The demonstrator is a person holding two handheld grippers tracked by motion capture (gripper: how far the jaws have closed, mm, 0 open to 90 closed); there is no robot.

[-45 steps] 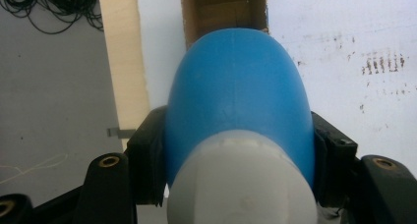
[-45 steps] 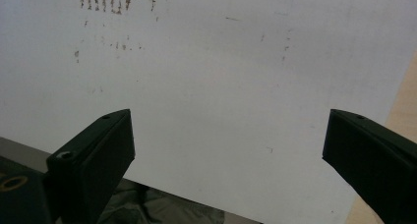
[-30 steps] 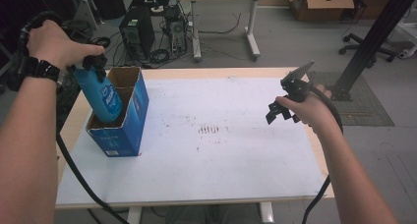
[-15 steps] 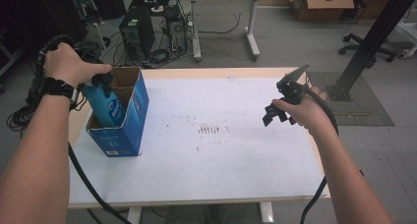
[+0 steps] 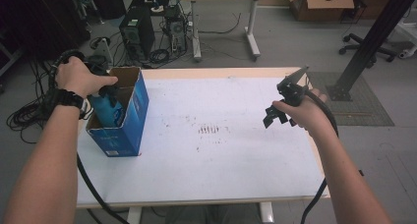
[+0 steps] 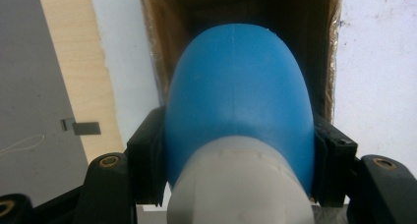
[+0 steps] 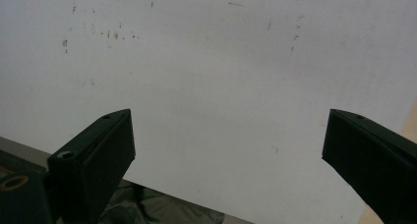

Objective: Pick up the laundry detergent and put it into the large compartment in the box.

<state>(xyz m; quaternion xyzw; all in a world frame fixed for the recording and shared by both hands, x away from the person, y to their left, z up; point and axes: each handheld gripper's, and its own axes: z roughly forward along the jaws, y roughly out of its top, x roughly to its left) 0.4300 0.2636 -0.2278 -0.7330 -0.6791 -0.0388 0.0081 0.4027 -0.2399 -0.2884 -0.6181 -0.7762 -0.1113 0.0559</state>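
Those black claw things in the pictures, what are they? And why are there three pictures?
They are grabbing tools with two jaws, and a person holds one in each hand. One picture comes from a camera up high, looking down on the white table. The other two come from small cameras riding on the tools, looking along their jaws.

The left gripper is squeezing a smooth blue plastic bottle with a pale grey top. The bottle is going down into an open blue cardboard box that stands at the left side of the table. In the left gripper view you look past the bottle into the brown inside of the box.

The right gripper holds nothing. Its jaws are wide open above the bare white tabletop, which has a few small dark marks.
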